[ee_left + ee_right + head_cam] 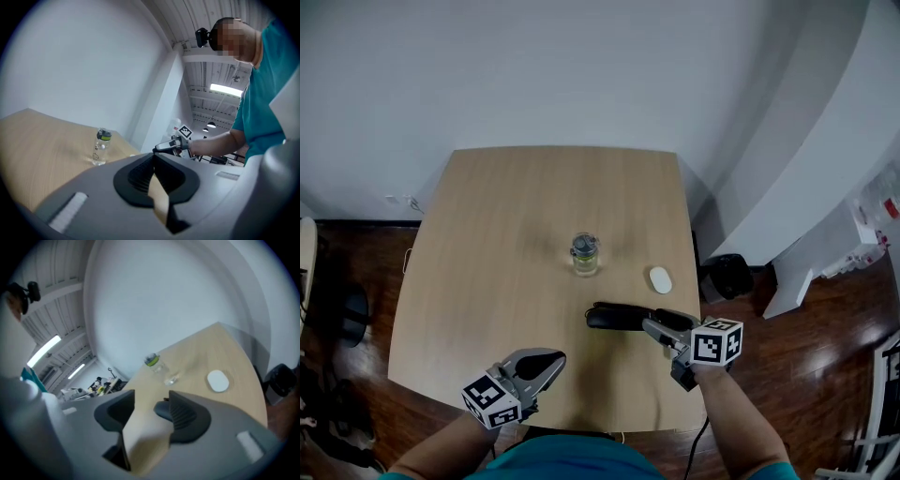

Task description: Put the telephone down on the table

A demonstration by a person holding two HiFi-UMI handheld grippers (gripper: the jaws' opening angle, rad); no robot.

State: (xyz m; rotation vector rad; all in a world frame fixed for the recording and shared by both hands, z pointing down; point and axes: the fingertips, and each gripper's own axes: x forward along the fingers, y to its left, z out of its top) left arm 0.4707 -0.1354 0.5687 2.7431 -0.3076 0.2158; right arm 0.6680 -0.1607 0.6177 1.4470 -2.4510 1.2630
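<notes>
Grey left gripper [551, 361] is nearest, over the front edge of the counter [487, 234], jaws together with nothing in them. Next, the right gripper [654, 323]: jaws partly apart, clamping nothing, tips at the right end of the black telephone handset [614, 317]. The handset lies flat on the wood counter, front right. Can't tell if the tips touch it. Just beyond is a white mouse [660, 279]. Farther, mid-counter, a small clear bottle [584, 254] stands upright with a green-grey cap.
</notes>
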